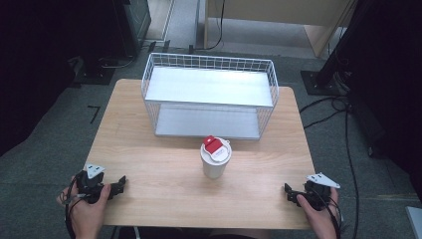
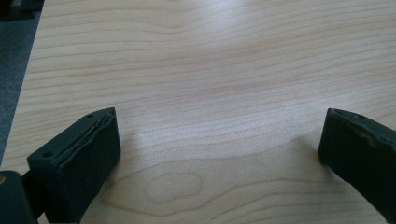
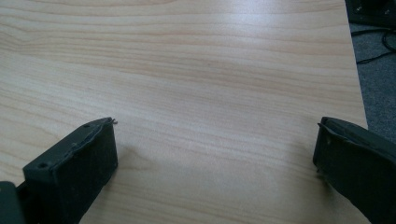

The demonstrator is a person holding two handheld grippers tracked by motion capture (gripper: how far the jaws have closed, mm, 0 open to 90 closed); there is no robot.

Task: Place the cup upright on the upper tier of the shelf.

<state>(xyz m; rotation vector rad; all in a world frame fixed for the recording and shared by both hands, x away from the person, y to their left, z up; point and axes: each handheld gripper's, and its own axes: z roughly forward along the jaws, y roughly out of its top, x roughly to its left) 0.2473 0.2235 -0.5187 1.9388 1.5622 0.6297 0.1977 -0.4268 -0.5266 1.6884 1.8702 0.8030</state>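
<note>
A white cup (image 1: 214, 160) with a white lid and a red tab stands upright in the middle of the wooden table (image 1: 164, 184). Behind it sits a white wire basket (image 1: 209, 94) with two flat shelves. My left gripper (image 1: 119, 185) rests at the table's front left corner, held in a hand, jaws wide apart with bare wood between them (image 2: 219, 135). At the front right corner my right gripper (image 1: 291, 193) also stands open over bare wood (image 3: 217, 144). Both are well apart from the cup.
The table's left edge and grey floor (image 2: 14, 70) lie close to my left gripper; the right edge and floor (image 3: 373, 84) lie close to my right one. Cables (image 1: 348, 149) trail on the floor at the right. Dark stands and furniture ring the table.
</note>
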